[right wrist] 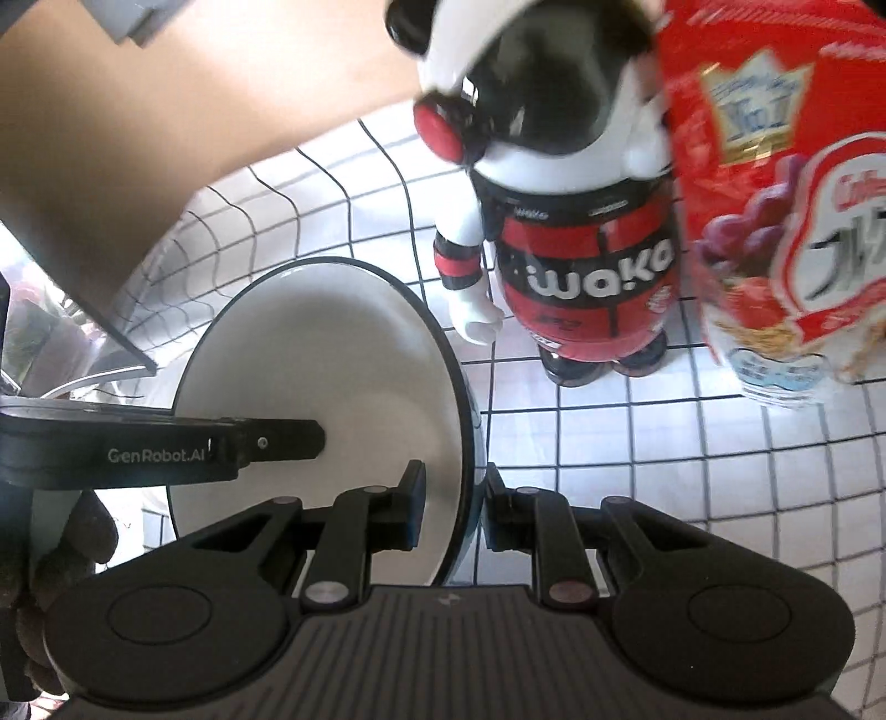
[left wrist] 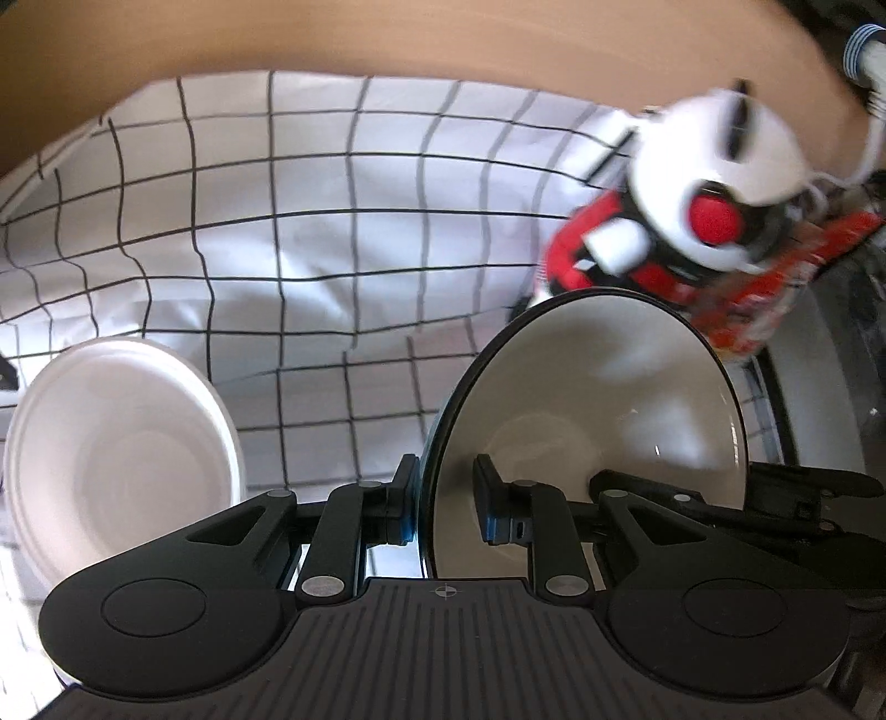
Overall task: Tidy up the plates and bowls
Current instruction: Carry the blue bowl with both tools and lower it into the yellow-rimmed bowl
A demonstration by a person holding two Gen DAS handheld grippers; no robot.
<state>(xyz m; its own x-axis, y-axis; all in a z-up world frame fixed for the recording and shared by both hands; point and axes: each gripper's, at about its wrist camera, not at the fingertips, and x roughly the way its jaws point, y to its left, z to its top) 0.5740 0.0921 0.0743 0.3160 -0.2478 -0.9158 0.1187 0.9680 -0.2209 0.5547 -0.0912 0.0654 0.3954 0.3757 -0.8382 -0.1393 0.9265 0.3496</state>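
Note:
A bowl point(left wrist: 598, 387), white inside with a dark outside and rim, hangs tilted above the checked cloth point(left wrist: 310, 232), held from both sides. My left gripper point(left wrist: 446, 482) is shut on its near rim, one pad inside and one outside. My right gripper point(right wrist: 454, 482) is shut on the opposite rim of the same bowl point(right wrist: 332, 354). A finger of the left gripper point(right wrist: 266, 443) reaches in from the left in the right wrist view. A finger of the right gripper point(left wrist: 803, 487) shows at the bowl's right edge in the left wrist view. A second, all-white bowl point(left wrist: 122, 443) sits on the cloth at lower left.
A red, white and black toy figure point(right wrist: 565, 266) stands on the cloth just beyond the held bowl. A red cereal bag point(right wrist: 775, 194) stands to its right. Brown surface point(left wrist: 387, 39) lies past the cloth's far edge.

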